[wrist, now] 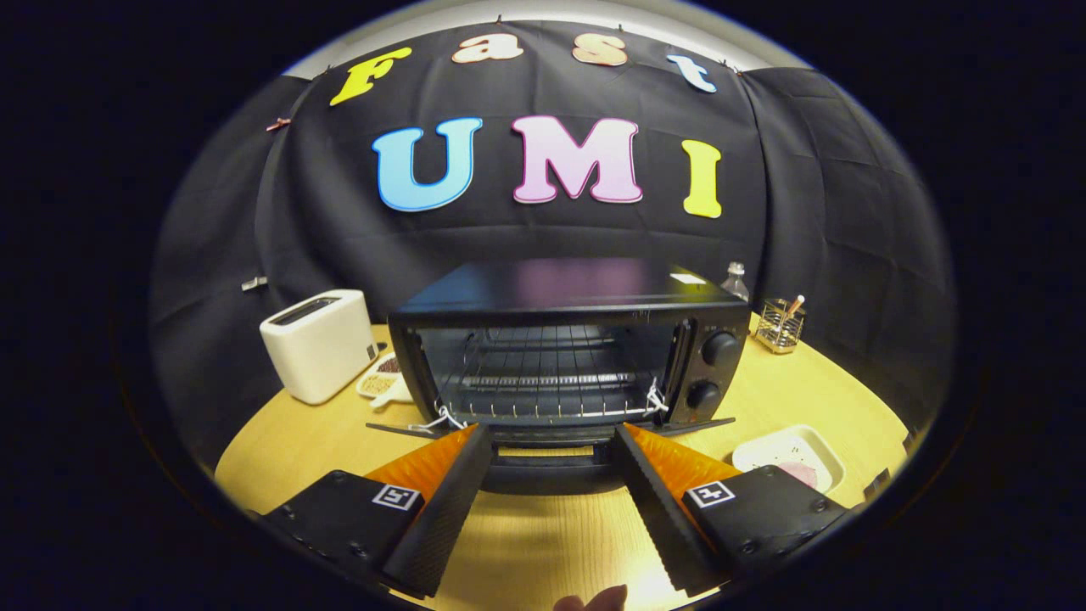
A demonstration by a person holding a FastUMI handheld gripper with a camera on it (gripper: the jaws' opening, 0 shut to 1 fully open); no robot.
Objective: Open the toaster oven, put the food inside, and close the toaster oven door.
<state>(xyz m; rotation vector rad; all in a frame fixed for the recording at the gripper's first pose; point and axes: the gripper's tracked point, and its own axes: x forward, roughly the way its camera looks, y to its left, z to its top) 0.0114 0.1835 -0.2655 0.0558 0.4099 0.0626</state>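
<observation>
Gripper view looked along the two fingers, which were spread wide apart with nothing between them but bare wood and the front lip of the oven door. The toaster oven stood near the middle of the worktop, just ahead of the fingertips, its door folded down flat toward the camera so that the wire rack inside was in plain sight. Both fingertips sat at the door's near edge, one at each side; whether they touched it could not be told. Two dark knobs sat one above the other on the oven's right-hand panel.

A white tray holding a pale pinkish piece of food lay toward the worktop's right edge, beside the right finger and apart from the oven. A white pop-up toaster stood toward the worktop's left rear corner, and a small dish of brownish bits rested between it and the oven. A wire holder with a stick in it stood at the right rear corner, and a clear bottle rose just behind the oven's right top corner. A fingertip of the person's hand showed at the near edge.
</observation>
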